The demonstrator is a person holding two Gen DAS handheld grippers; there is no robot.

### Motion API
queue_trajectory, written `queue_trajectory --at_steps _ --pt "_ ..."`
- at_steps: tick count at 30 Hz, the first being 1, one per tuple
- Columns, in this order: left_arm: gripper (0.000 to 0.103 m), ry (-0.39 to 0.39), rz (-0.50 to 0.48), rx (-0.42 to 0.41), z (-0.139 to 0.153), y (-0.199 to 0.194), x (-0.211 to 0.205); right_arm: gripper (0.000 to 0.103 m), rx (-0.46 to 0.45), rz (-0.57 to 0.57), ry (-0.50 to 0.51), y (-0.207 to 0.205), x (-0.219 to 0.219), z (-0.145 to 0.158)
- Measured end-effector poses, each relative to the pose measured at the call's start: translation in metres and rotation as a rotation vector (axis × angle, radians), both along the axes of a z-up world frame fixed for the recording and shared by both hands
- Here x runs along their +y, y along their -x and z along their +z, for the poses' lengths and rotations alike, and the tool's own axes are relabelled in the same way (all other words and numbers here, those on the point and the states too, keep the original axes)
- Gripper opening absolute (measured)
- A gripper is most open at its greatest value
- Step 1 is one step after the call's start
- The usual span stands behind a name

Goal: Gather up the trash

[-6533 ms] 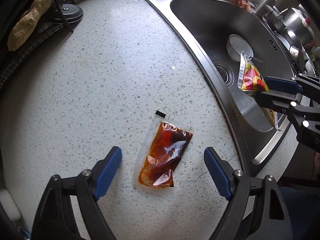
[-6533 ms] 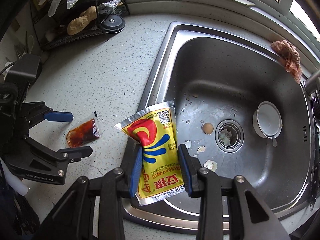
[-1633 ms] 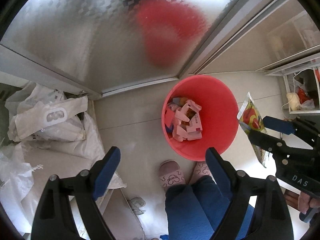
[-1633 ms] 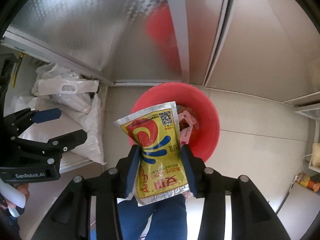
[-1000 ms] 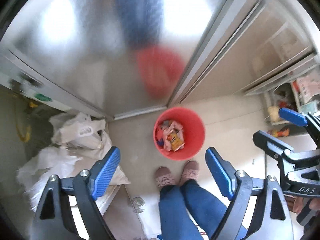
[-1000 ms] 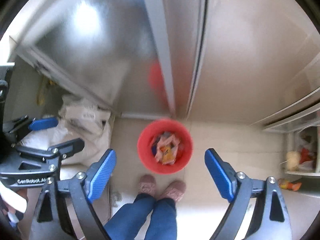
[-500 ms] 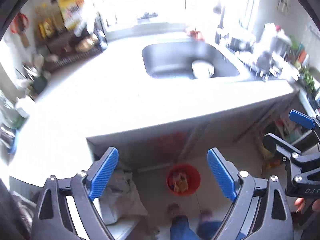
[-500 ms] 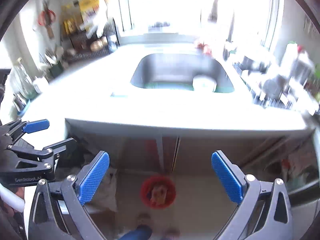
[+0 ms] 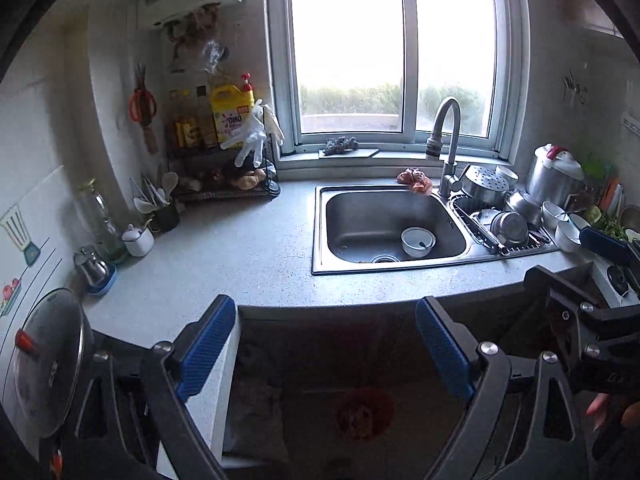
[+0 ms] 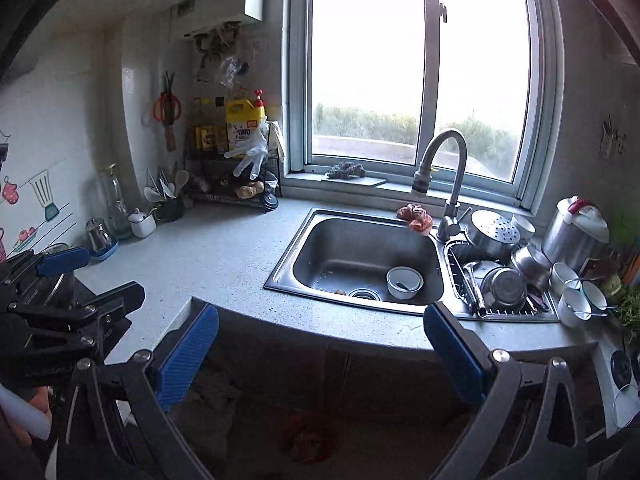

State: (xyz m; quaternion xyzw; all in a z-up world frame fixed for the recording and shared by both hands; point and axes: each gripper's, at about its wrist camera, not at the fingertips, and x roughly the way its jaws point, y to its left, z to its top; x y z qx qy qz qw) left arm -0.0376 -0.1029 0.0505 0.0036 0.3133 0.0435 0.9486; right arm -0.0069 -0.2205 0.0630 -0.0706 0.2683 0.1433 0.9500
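Left wrist view
Left gripper [image 9: 324, 344]: we found its jaws spread wide and empty, nothing between the blue pads.
Right gripper [image 9: 588, 276]: seen at 3 o'clock, also released and empty.
Red bin [image 9: 364, 414]: sat at 6 o'clock on the dim floor below the counter edge, with scraps inside, too dark for us to name.
Countertop [image 9: 248, 256]: at centre, we saw no loose wrapper on the bare speckled surface.
Sink [image 9: 394, 232]: at about 2 o'clock; a white bowl [image 9: 418, 241] stood in the basin near the drain.

Right wrist view
Right gripper [image 10: 320, 342]: jaws opening to their widest, nothing between them.
Left gripper [image 10: 80, 276]: at 9 o'clock, slack and empty.
Red bin [image 10: 308, 438]: at 6 o'clock, between the pads and far below them.
Sink debris [image 10: 340, 291]: small pale bits lay by the drain; we could not tell what they were.
Handling, our judgement: such bits would be light, brittle and likely wet. We would pinch each across its widest part, gently, since a hard squeeze could crumble it.
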Motion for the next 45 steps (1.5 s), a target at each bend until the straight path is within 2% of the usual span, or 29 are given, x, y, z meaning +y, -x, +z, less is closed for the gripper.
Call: queue_trajectory --at_steps 6,13,19,38,45 --pt "0.091 -0.016 0.043 -0.01 0.002 0.058 -0.034 0.103 -0.011 0.044 0.01 0.044 -0.022 -0.004" --pt "0.091 0.019 0.038 0.026 -0.003 0.089 -0.055 0.103 0.017 0.068 0.009 0.066 -0.034 -0.007" --pt "0.091 0.023 0.022 0.064 -0.012 0.092 -0.062 0.102 0.053 0.056 0.007 0.081 -0.034 -0.015" --pt "0.09 0.013 0.026 0.066 -0.019 0.102 -0.063 0.103 0.065 0.006 -0.004 0.103 -0.023 -0.025" --pt "0.09 0.033 0.011 0.077 -0.02 0.102 -0.061 0.103 0.068 0.002 0.005 0.106 -0.022 -0.025"
